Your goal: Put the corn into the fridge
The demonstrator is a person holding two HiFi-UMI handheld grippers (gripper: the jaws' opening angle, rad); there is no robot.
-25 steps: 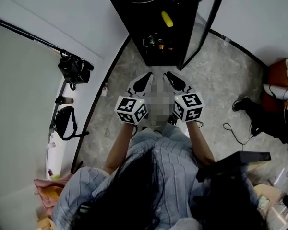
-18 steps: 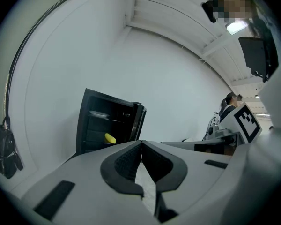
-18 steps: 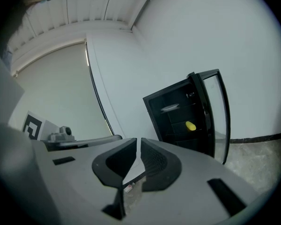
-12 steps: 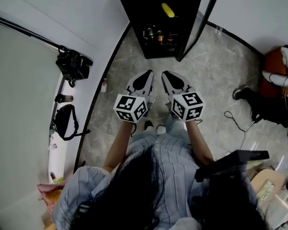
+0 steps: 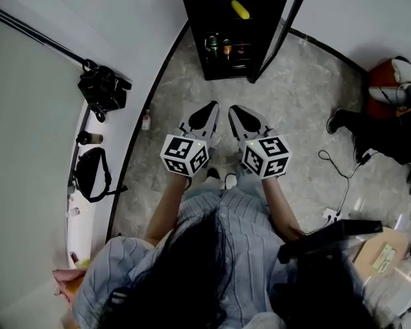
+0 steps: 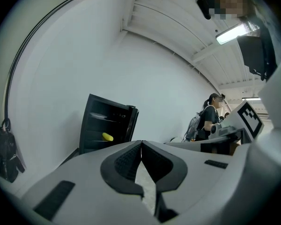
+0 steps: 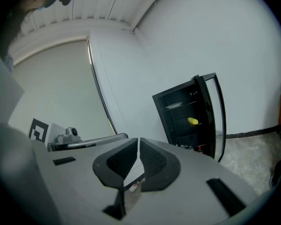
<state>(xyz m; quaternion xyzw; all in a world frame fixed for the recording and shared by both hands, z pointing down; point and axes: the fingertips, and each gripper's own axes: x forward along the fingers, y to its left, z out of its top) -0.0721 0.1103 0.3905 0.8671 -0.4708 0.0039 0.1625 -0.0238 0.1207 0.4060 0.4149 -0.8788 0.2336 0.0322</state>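
Note:
The yellow corn [image 5: 240, 9] lies on a middle shelf inside the black fridge [image 5: 195, 26], whose glass door [image 5: 288, 26] stands open to the right. The corn also shows in the left gripper view [image 6: 107, 136] and the right gripper view [image 7: 192, 121]. My left gripper [image 5: 211, 107] and right gripper [image 5: 234, 108] are held side by side over the stone floor, well short of the fridge and pointing at it. The left gripper [image 6: 141, 142] is shut and holds nothing. The right gripper [image 7: 137, 139] has just been closing and is shut, with nothing between its jaws.
Bottles [image 5: 226, 46] stand on the fridge's lower shelf. Two black bags [image 5: 103, 91] [image 5: 92, 173] lie along the left wall, with a small bottle [image 5: 146, 120] on the floor nearby. A seated person's shoe [image 5: 335, 122] and a cable [image 5: 335, 177] are at the right.
Both grippers have drawn back from the fridge together with the person holding them. The fridge now sits higher and farther off in the head view.

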